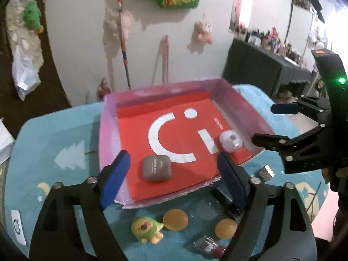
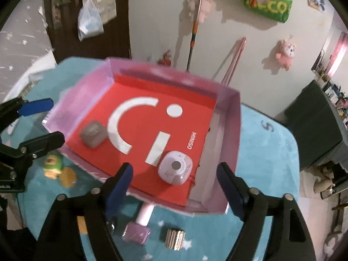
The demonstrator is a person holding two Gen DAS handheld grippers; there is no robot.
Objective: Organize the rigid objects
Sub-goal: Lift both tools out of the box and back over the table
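Left wrist view: left claw (image 1: 171, 180) gapes empty above the tray's (image 1: 108, 130) near rim, brown case (image 1: 157, 168) lying flat between its fingers. Right claw (image 2: 174, 187) released too, white case (image 2: 175, 170) just ahead.

The left gripper (image 1: 174, 180) and right gripper (image 2: 174, 184) look alike: black plastic frames, silver round screws at the joints, 2 dark blue padded fingers (image 1: 115, 178) each. A green light (image 1: 341, 80) glows on the right gripper's body.
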